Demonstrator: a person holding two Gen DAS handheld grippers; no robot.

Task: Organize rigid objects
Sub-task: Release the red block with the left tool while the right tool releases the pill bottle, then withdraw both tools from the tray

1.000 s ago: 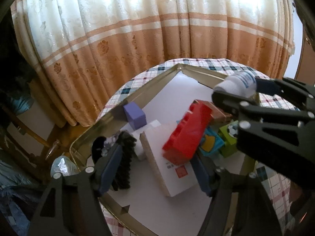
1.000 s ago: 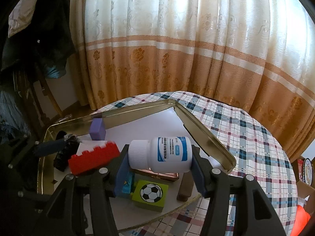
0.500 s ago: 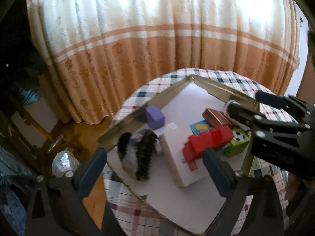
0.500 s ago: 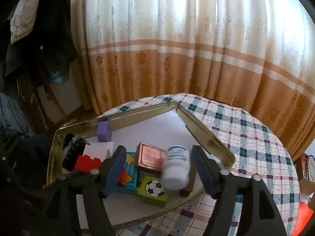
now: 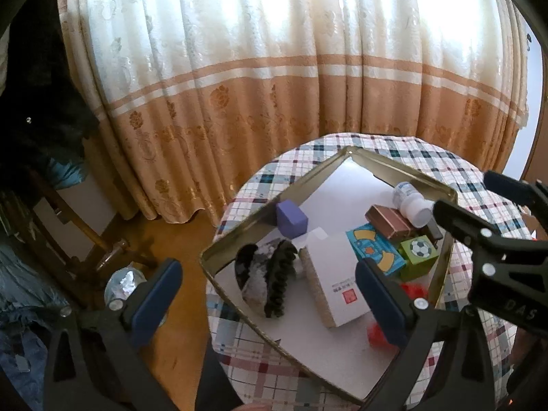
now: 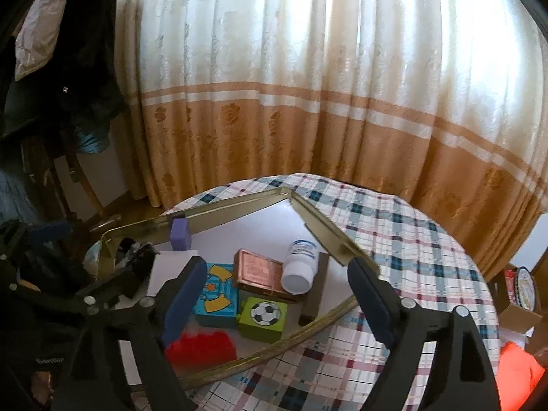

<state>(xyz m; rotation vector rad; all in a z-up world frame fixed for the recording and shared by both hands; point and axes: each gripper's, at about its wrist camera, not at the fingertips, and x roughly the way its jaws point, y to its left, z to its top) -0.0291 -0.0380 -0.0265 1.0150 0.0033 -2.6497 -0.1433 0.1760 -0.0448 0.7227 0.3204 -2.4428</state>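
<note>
A gold-rimmed tray [image 5: 239,226] [image 6: 318,229] on a plaid round table holds the objects. A white pill bottle [image 6: 299,267] [image 5: 411,203] lies on its side against a copper-brown box [image 6: 258,272]. A red toy brick [image 6: 202,344] [image 5: 412,291] lies near the tray's front, blurred. A green football cube [image 6: 263,315], a blue picture block [image 6: 215,294], a white box [image 5: 337,274], a purple block [image 5: 291,219] and a black hair claw [image 5: 279,281] also lie inside. My left gripper [image 5: 270,298] and right gripper [image 6: 275,298] are both open and empty above the tray.
A patterned cream and orange curtain [image 5: 274,85] hangs behind the table. Wooden chair legs [image 5: 99,239] and a wrapped bundle stand on the floor at left. A cardboard box [image 6: 517,308] and an orange item [image 6: 517,373] sit at the table's right.
The right gripper opened and let the white bottle drop into the tray. The left gripper opened and released the red brick, which fell toward the tray's front. Both grippers pulled back.
</note>
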